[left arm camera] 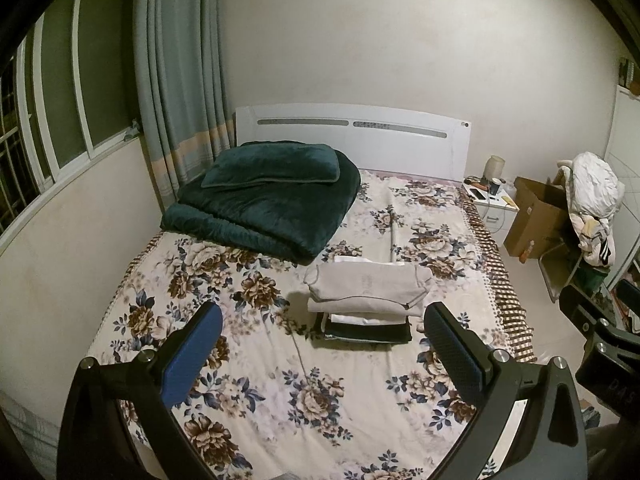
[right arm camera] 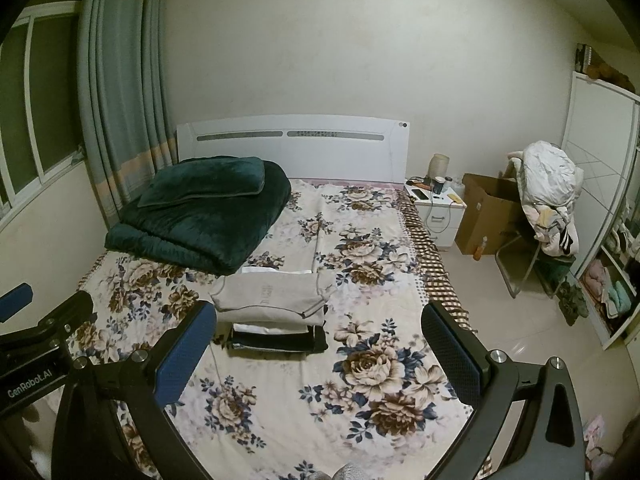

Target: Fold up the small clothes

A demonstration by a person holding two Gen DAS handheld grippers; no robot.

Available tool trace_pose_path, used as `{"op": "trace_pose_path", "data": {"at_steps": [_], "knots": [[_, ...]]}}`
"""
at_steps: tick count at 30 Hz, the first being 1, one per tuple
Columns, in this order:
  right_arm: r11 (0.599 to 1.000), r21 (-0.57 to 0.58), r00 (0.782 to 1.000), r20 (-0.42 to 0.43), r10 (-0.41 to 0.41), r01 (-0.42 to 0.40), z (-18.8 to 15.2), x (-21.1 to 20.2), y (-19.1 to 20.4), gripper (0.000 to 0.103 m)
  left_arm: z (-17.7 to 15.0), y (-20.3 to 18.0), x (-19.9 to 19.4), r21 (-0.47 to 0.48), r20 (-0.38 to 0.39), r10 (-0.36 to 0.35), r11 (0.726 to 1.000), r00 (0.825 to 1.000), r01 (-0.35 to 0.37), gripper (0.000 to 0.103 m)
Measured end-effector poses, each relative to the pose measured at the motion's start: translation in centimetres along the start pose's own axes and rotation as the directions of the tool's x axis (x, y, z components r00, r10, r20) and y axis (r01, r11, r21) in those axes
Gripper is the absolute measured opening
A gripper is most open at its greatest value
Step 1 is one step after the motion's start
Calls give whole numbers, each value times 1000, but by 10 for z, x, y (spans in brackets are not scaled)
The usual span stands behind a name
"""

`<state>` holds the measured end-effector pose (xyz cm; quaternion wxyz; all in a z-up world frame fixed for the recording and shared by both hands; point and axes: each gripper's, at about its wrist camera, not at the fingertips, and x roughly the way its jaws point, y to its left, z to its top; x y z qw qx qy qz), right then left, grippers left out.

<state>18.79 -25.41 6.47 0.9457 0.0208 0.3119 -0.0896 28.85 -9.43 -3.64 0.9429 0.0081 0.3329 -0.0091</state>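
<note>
The left gripper (left arm camera: 322, 344) is held above the near part of the bed (left arm camera: 280, 400), its two fingers spread wide with nothing between them; the blue pad (left arm camera: 192, 356) of one finger faces inward. The right gripper (right arm camera: 318, 344) is held beside it at a similar height, fingers likewise spread wide and holding nothing. In the left wrist view, part of the right gripper body shows at the right edge; in the right wrist view, the left gripper body shows at the left edge. Both grippers are clear of the bed surface and touch no fabric. Beyond the fingertips, the stack of folded clothes (left arm camera: 366, 300) rests on the floral bedsheet (right arm camera: 360, 380) near the middle of the bed: a light grey garment (right arm camera: 272, 294) lies on top, white layers sit beneath it, and dark items form the base. Farther back, a folded dark green blanket (left arm camera: 264, 208) with a matching pillow (left arm camera: 272, 168) on top lies toward the head of the bed, on the window side. Behind it stands the white headboard (right arm camera: 292, 148). At the far right, a white nightstand (right arm camera: 440, 216), a cardboard box (right arm camera: 488, 212) and a chair piled with clothing (right arm camera: 548, 192) stand on the floor.
</note>
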Motion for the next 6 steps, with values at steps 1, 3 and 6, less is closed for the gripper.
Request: {"op": "trace_pose_path", "data": {"at_steps": [1,3,6], "knots": [[1000,0,1000,1,1,-1,0,0,0,103,0,0,0,0,0,-1,1000,1000,1,103],[1000,-1,1000,0,0,0,1,0,0,103,-1,0,-1,0,1,0,1000,1000,0,103],[1000,-1,1000,0,1,-1,1,0,0,103,-3,1,-1,0,4,5,1000,1000,-5,103]]}}
